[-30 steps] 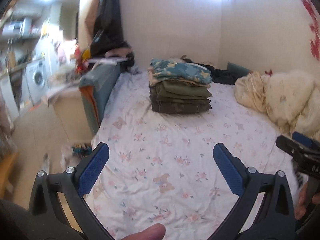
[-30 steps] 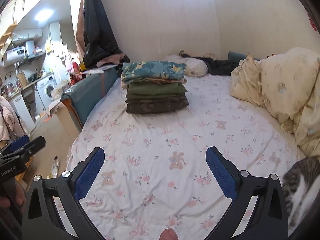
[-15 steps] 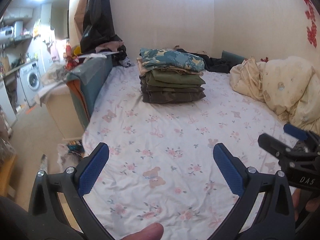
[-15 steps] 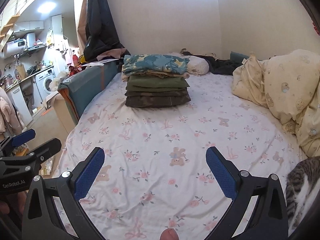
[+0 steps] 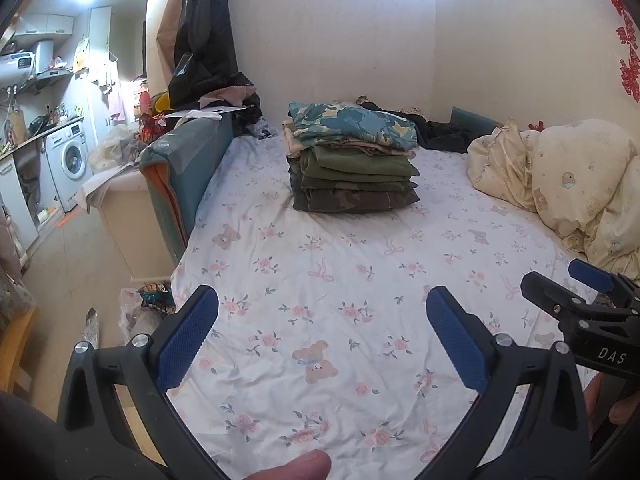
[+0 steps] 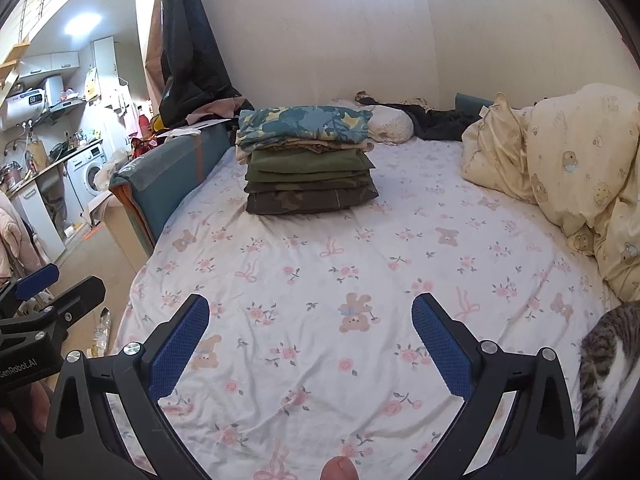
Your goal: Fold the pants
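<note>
A stack of folded clothes [image 5: 352, 168] lies at the far end of the bed, olive and camouflage pieces under a blue patterned one; it also shows in the right wrist view [image 6: 308, 164]. My left gripper [image 5: 320, 312] is open and empty above the near part of the flowered bed sheet [image 5: 340, 272]. My right gripper [image 6: 310, 316] is open and empty above the same sheet [image 6: 340, 264]. Each gripper shows at the edge of the other's view: the right one [image 5: 576, 292] and the left one [image 6: 60, 288]. No loose pants lie on the sheet in view.
Cream duvet and pillows [image 6: 568, 168] are heaped along the right side. A tabby cat [image 6: 604, 364] lies at the bed's near right corner. A teal bed frame end [image 5: 180, 168] borders the left edge. Dark clothes [image 5: 440, 132] lie by the far wall. A washing machine [image 5: 68, 160] stands left.
Both grippers have moved forward and tilted so the bed and the stack appear nearer and more centred. The jaws have stayed open.
</note>
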A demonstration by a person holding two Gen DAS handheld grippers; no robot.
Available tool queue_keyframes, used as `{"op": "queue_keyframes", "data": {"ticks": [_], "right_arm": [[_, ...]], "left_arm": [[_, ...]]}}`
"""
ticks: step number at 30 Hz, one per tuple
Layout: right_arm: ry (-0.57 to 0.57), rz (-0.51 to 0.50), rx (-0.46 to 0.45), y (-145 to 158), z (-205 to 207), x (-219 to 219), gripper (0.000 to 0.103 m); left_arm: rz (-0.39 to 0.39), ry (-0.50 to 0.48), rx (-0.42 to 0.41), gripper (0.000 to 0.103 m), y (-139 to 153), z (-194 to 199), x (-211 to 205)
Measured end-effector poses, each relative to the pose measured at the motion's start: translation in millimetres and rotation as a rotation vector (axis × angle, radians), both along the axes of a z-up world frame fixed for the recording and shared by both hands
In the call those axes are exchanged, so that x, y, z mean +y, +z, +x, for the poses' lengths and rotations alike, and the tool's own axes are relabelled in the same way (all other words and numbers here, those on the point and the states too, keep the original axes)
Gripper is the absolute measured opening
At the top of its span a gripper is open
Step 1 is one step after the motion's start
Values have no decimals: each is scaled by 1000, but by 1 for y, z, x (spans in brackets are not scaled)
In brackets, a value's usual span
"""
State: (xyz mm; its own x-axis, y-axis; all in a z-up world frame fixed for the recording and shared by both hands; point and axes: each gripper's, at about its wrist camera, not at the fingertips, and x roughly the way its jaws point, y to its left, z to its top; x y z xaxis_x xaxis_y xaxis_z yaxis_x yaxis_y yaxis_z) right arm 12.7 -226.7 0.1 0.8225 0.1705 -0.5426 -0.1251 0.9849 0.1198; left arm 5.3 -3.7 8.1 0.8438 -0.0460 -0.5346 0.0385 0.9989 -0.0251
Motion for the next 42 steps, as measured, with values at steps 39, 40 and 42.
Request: {"op": "queue_keyframes", "data": {"ticks": [39,40,42], "right_arm": [[-6,-41,-26,4,-7,5,103],[-6,-40,-26,4,-7,5,103],[-7,-40,-27,4,-8,5,103]], "left_arm": [[1,16,-3,103,1,-5,8],[2,17,-3,103,2,-5,8],[2,17,-3,103,2,-5,9]]}}
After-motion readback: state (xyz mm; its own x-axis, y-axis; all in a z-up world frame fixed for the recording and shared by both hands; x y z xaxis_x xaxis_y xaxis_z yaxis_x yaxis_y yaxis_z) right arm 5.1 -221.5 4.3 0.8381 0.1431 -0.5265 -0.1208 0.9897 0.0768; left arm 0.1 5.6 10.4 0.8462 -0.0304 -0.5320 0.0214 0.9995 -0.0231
